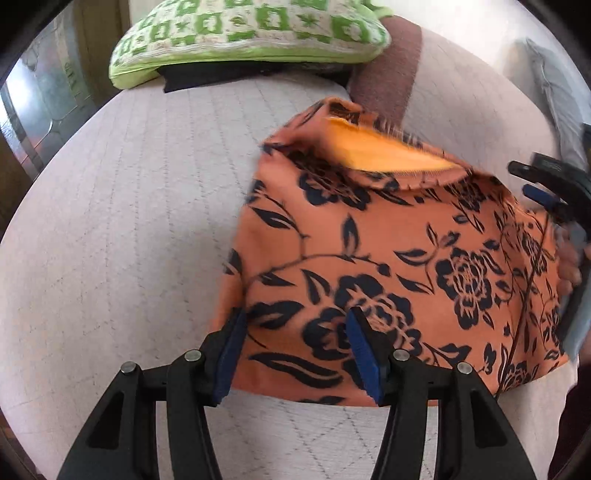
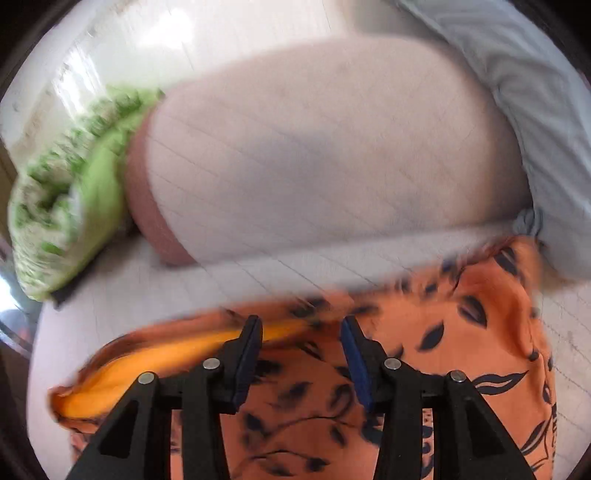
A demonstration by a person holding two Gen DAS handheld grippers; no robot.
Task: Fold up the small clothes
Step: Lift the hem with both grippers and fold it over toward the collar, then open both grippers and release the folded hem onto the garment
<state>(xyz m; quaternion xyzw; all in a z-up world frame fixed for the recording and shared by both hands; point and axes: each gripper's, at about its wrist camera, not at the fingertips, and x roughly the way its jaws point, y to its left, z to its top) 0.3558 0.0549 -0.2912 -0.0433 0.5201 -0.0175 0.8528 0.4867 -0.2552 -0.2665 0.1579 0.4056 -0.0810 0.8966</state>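
An orange garment (image 1: 388,240) with a dark floral print lies on the pale quilted bed (image 1: 129,221). A plain bright orange inside shows at its far edge. My left gripper (image 1: 297,314) hovers open over the garment's near left corner, its blue pads apart and pressing on nothing. At the right edge of the left wrist view, my right gripper (image 1: 543,195) and a hand (image 1: 569,266) sit by the garment's right side. The right wrist view is blurred by motion. There my right gripper (image 2: 300,321) is open above the garment (image 2: 461,332), close to the bright orange strip.
A green and white patterned pillow (image 1: 251,33) lies at the far end on a black item (image 1: 221,74). A pale cushion with a brown band (image 1: 388,74) lies beside it. Grey-blue bedding (image 2: 535,92) is bunched on the right. A floor edge shows at the left.
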